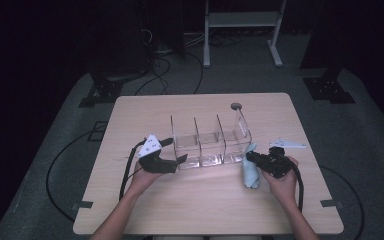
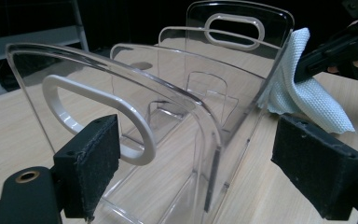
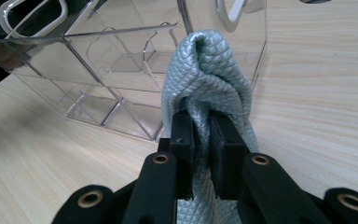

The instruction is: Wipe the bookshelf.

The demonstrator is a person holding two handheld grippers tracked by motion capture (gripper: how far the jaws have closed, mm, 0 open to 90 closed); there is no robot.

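While the right gripper [image 3: 200, 135] is clamping the cloth [image 3: 207, 70] against the clear organizer [image 1: 210, 142] on the surface [image 1: 205, 200], the left gripper [image 2: 200, 163] is straddling its end wall, jaws wide, risking sliding.

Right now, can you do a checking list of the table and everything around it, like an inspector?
Surface: pale wooden table, bare around the work.
Job's things: clear plastic organizer with dividers and handle cut-outs at both ends; light blue cloth beside its right end.
Clutter: small grey round thing near the far edge; white flat piece on the right.
Grippers: left gripper open, one pad on each side of the organizer's near end wall; right gripper shut on the cloth.
Cables: a black cable trails from each gripper; more on the floor.
Surroundings: dark room, grey floor mat, white frame behind.
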